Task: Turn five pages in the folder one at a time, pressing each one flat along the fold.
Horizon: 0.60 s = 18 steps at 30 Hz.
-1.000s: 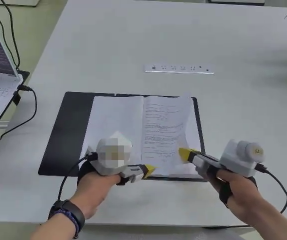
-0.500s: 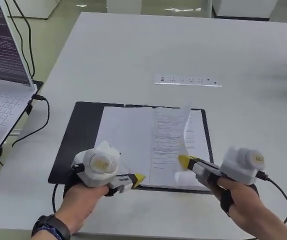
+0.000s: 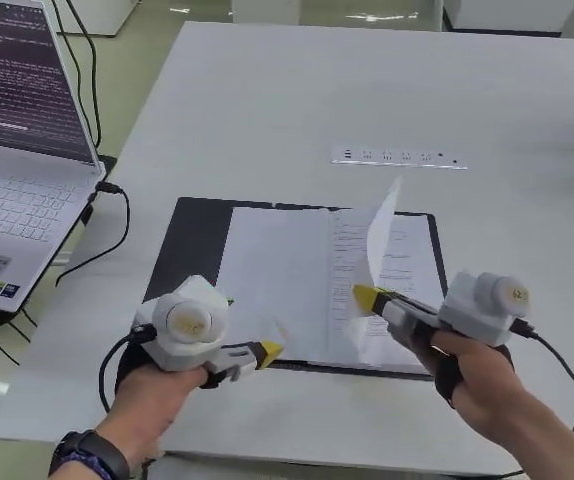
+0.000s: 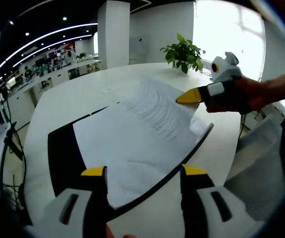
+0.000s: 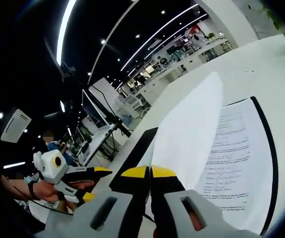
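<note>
Pinching the page point(image 3: 379, 232) at its lower edge with the right gripper point(image 3: 365, 296), jaws closed tight on it, so as to stand it upright above the fold and carry across one leaf and no more. Seen from the right gripper view, rising straight from between the closed jaws and curving leftward.

Holding the left gripper point(image 3: 270, 351) low at the near edge of the folder point(image 3: 195, 262), jaws apart and on nothing. Probably waiting there to receive the leaf and press it flat along the fold.

With the folder open flat on the bench point(image 3: 267, 100), near its front edge, within easy reach of both hands. Judged mid-turn, pressing not yet done.
</note>
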{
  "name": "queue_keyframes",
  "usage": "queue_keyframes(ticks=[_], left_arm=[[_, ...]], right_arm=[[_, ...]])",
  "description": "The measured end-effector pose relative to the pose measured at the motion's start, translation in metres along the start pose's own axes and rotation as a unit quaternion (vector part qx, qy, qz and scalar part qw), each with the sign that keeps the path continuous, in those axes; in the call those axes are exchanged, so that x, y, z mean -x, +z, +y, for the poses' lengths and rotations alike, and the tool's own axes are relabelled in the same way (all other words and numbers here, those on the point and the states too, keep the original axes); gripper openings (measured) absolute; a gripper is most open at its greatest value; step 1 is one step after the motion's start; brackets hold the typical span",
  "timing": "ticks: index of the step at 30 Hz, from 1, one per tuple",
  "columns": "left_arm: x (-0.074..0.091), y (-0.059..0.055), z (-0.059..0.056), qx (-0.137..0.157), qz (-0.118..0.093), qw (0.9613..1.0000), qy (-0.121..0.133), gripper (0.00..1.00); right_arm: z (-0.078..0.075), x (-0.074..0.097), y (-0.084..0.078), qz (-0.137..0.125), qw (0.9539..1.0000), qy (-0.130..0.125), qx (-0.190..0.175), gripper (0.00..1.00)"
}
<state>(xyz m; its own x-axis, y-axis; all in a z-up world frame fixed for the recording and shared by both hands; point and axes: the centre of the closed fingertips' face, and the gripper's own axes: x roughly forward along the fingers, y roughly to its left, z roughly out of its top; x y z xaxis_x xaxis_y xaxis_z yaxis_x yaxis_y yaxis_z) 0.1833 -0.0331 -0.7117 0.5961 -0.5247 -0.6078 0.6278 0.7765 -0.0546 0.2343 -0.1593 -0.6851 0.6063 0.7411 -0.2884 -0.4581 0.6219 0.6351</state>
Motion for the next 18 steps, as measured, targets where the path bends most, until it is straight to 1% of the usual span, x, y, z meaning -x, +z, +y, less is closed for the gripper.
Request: queue_keyframes(ticks=[2, 4, 6, 10, 11, 15, 18], left_arm=[[0.004, -0.002, 0.005, 0.001, -0.002, 1.0, 0.004, 0.59], [0.008, -0.004, 0.008, 0.003, -0.003, 1.0, 0.007, 0.59], [0.013, -0.008, 0.013, 0.003, -0.004, 0.9999, 0.009, 0.59], [0.022, -0.02, 0.019, 0.006, 0.002, 0.9999, 0.012, 0.6], [0.024, -0.022, 0.021, 0.008, 0.002, 0.9999, 0.013, 0.6], [0.034, -0.027, 0.026, 0.015, 0.0, 0.9997, 0.019, 0.61], [0.041, -0.03, 0.03, 0.02, -0.002, 0.9995, 0.025, 0.61]], right_arm=[[0.008, -0.007, 0.001, 0.001, 1.0, 0.008, 0.003, 0.0], [0.014, -0.012, 0.0, 0.005, 0.9999, 0.013, 0.008, 0.0], [0.02, -0.018, -0.001, 0.01, 0.9996, 0.021, 0.012, 0.0], [0.03, -0.029, -0.007, 0.021, 0.9991, 0.036, 0.006, 0.0], [0.031, -0.033, -0.009, 0.026, 0.999, 0.036, 0.006, 0.0], [0.042, -0.044, -0.014, 0.034, 0.9982, 0.049, 0.005, 0.0], [0.05, -0.053, -0.02, 0.046, 0.9972, 0.059, 0.008, 0.0]])
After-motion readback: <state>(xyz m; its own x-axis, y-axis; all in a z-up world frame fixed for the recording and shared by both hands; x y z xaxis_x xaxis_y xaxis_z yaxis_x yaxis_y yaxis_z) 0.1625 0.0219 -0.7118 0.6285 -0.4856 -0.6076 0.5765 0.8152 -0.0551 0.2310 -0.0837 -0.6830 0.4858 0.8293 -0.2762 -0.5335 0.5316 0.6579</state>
